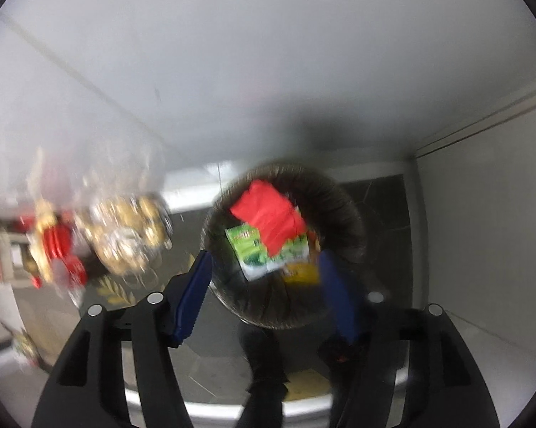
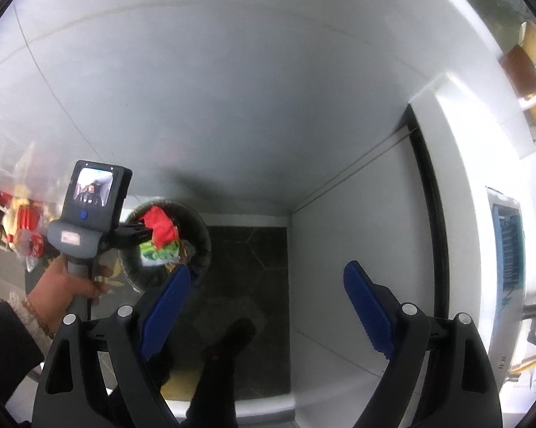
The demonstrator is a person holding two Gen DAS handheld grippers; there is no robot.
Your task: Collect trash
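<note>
The left tongs [image 1: 264, 278] point straight down over a dark-lined bin [image 1: 343, 214] on the floor, spread with nothing between the pads; a red wrapper [image 1: 268, 214] lies on top of the trash in the bin, over a green packet [image 1: 264, 253] and a yellow scrap [image 1: 302, 273]. That reads as a drop just made, so the step in hand is letting go cleanly: keep the tongs wide and lift straight up so no pad drags the wrapper back out over the rim. The right tongs [image 2: 268, 306] hang spread and empty to one side, above the floor, well apart from the bin. In the right view a hand [image 2: 59, 294] grips the handle of the left tool over the bin. The floor [image 2: 253, 246] is dark tile, walled by white panels on two sides. A clear bag [image 1: 125, 228] of gold and red things sits beside the bin, too blurred to tell what they are.
</note>
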